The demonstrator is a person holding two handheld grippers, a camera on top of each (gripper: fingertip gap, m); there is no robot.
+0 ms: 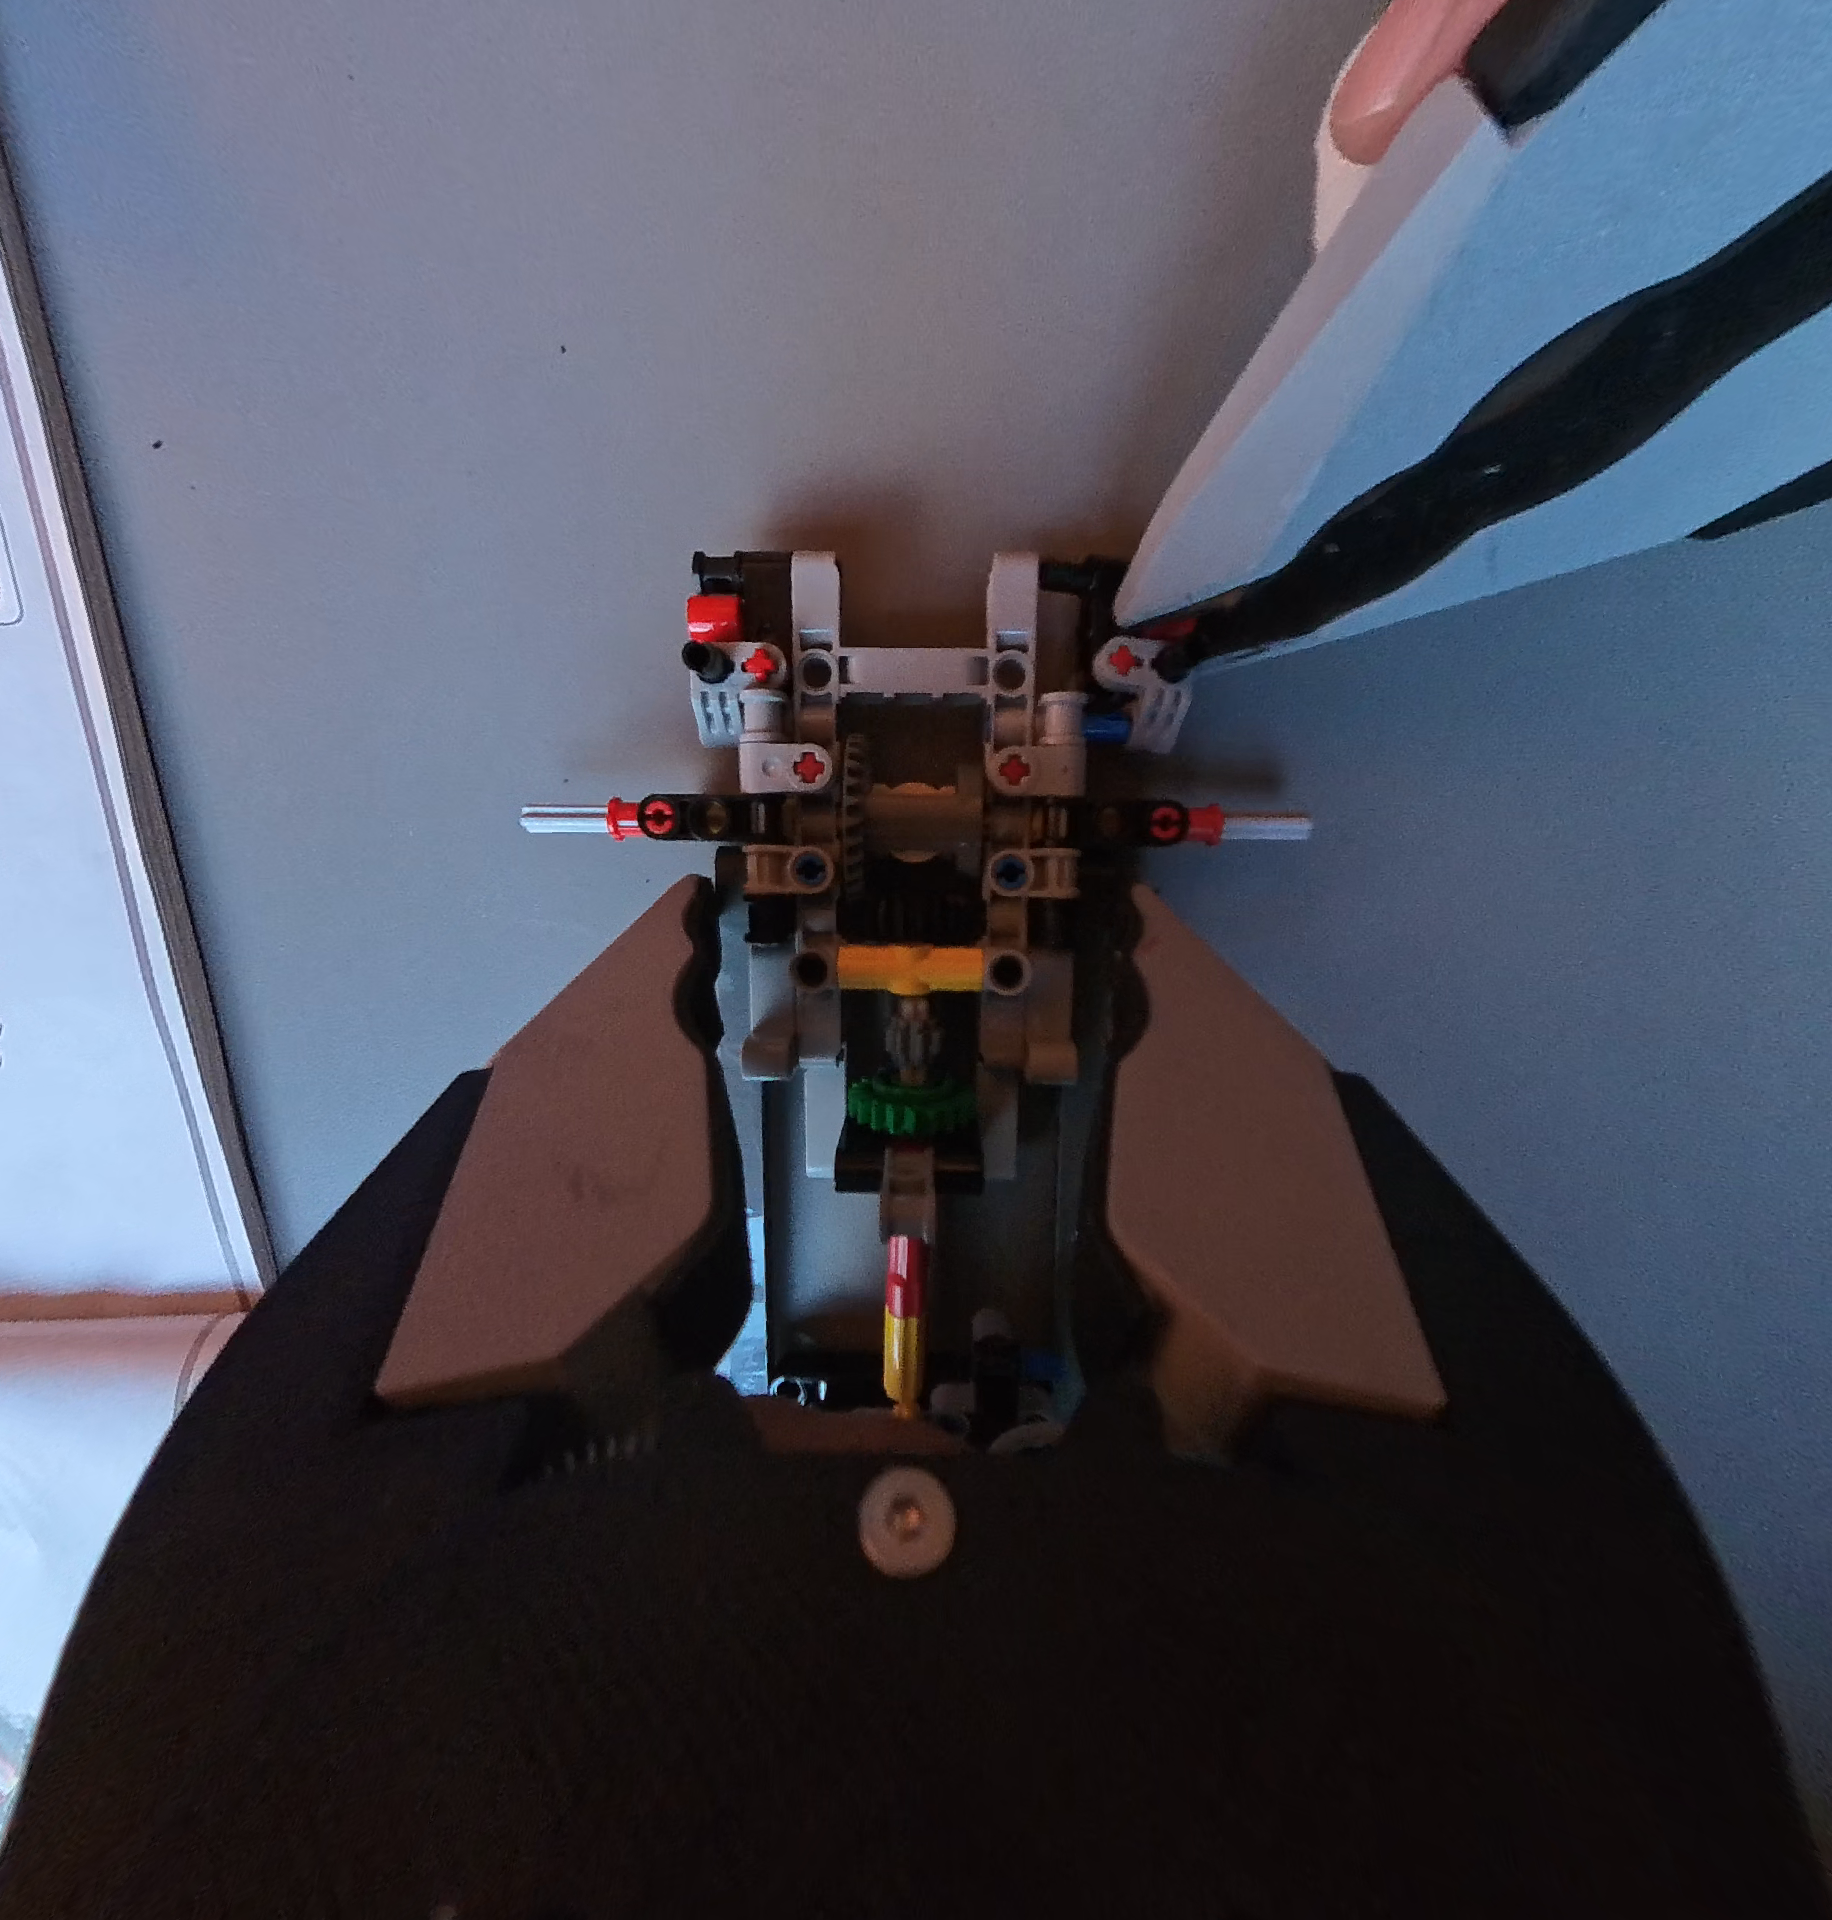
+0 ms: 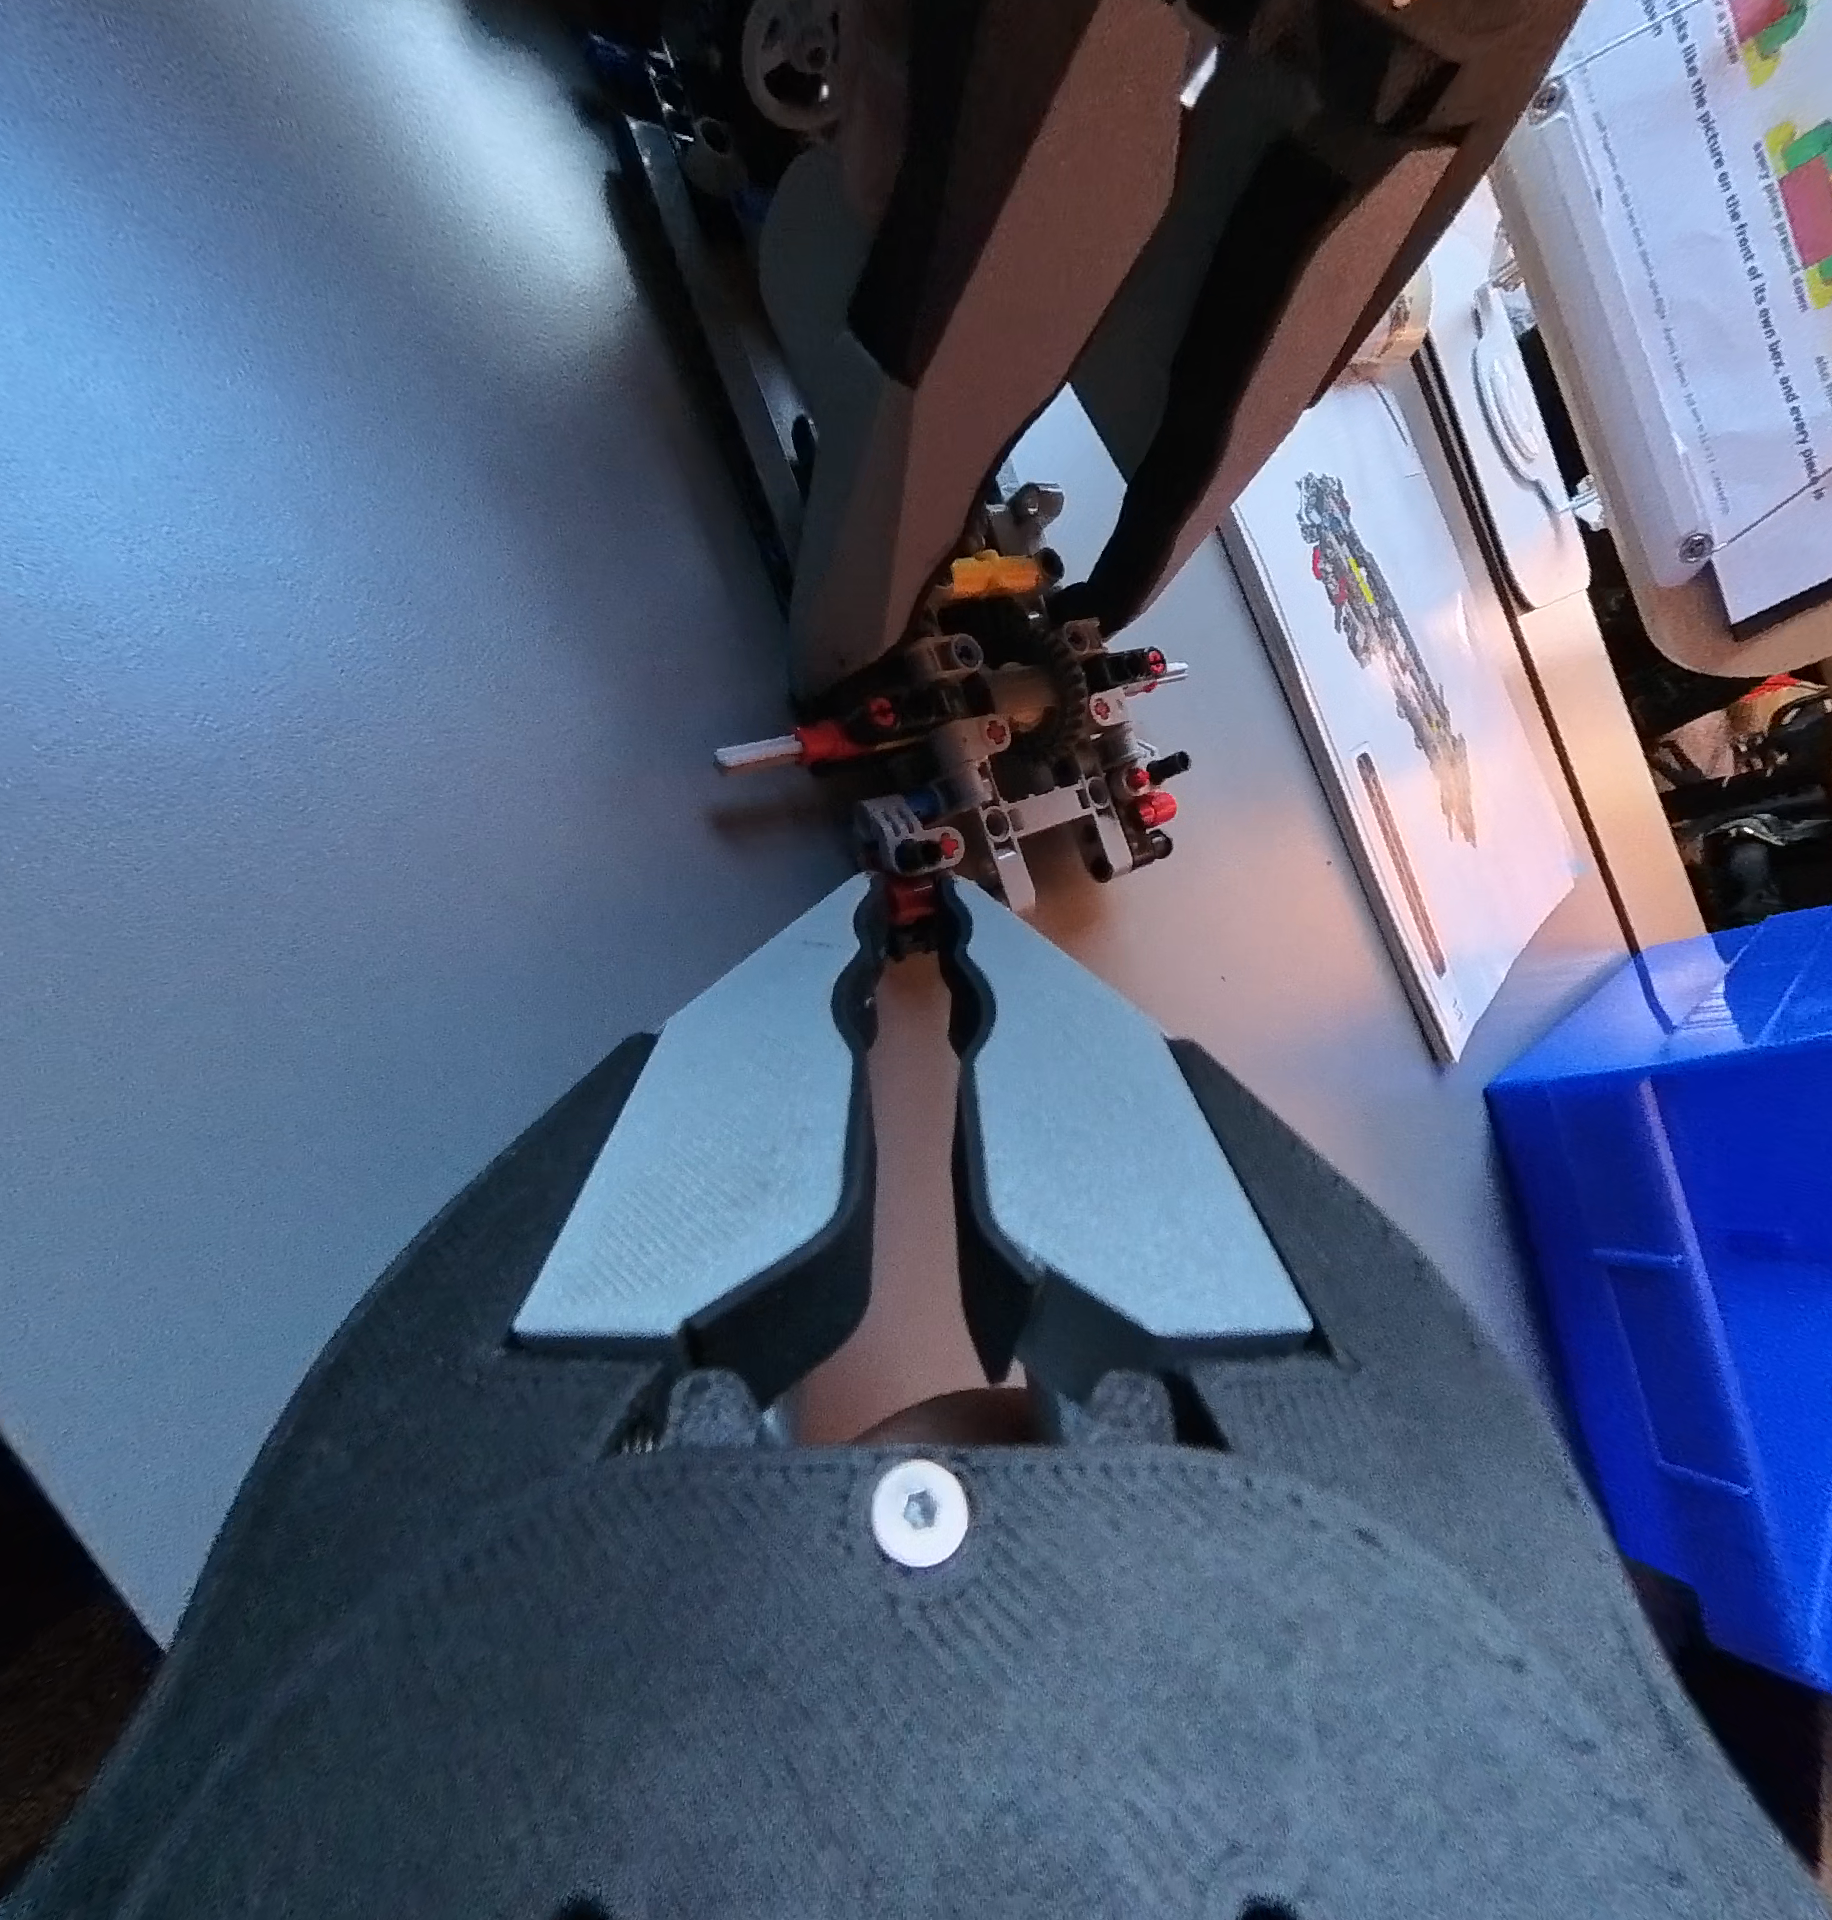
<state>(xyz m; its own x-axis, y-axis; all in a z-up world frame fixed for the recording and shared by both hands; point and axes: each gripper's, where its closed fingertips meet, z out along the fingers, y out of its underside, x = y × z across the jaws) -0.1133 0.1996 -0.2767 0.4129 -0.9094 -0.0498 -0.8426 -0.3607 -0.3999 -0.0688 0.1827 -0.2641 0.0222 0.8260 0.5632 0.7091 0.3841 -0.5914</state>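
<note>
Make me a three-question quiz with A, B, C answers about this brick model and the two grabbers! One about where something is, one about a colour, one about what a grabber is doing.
1. Where is the blue bin?
A. On top of the model
B. Off to the right in the right wrist view
C. Between the left gripper's jaws

2. What colour is the gear behind the yellow bar?
A. Green
B. Purple
C. White

3. How do the left gripper jaws stand?
A. Shut tight on nothing
B. Wide apart, on either side of the brick model
C. Holding the booklet

Answers: 1 B, the bin sits at that view's right edge. 2 A, its teeth are green. 3 B, the model's frame fills the space between the spread jaws.
</note>
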